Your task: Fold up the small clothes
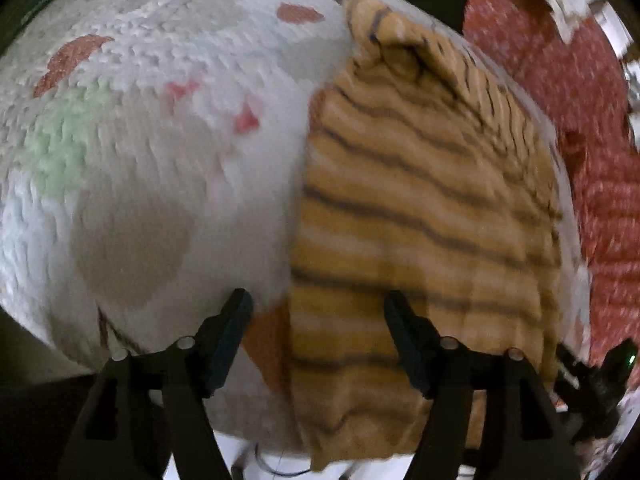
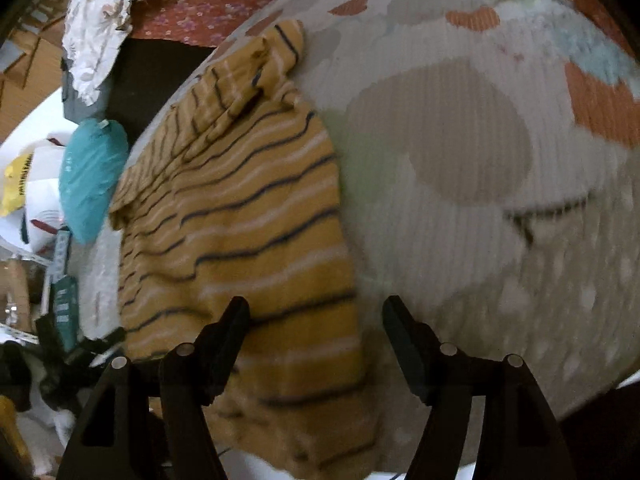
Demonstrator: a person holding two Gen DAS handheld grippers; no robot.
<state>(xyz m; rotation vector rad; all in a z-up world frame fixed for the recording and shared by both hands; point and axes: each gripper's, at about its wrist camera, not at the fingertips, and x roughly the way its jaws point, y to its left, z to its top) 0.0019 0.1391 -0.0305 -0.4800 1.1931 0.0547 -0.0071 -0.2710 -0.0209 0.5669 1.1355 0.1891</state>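
Note:
A small mustard-yellow garment with dark and white stripes (image 1: 420,220) lies flat on a pale patterned mat (image 1: 160,160), folded lengthwise with a sleeve bunched at its far end. It also shows in the right wrist view (image 2: 240,220) on the same mat (image 2: 460,160). My left gripper (image 1: 318,304) is open and empty, hovering over the garment's near left edge. My right gripper (image 2: 316,308) is open and empty, hovering over the garment's near right edge. The near hem hangs over the mat's front edge.
A red floral cloth (image 1: 560,80) lies beyond the mat. A white floral fabric (image 2: 104,12), a teal bag (image 2: 90,176) and clutter (image 2: 36,200) sit off the mat's left side in the right wrist view. The other gripper (image 1: 596,384) shows at the right edge.

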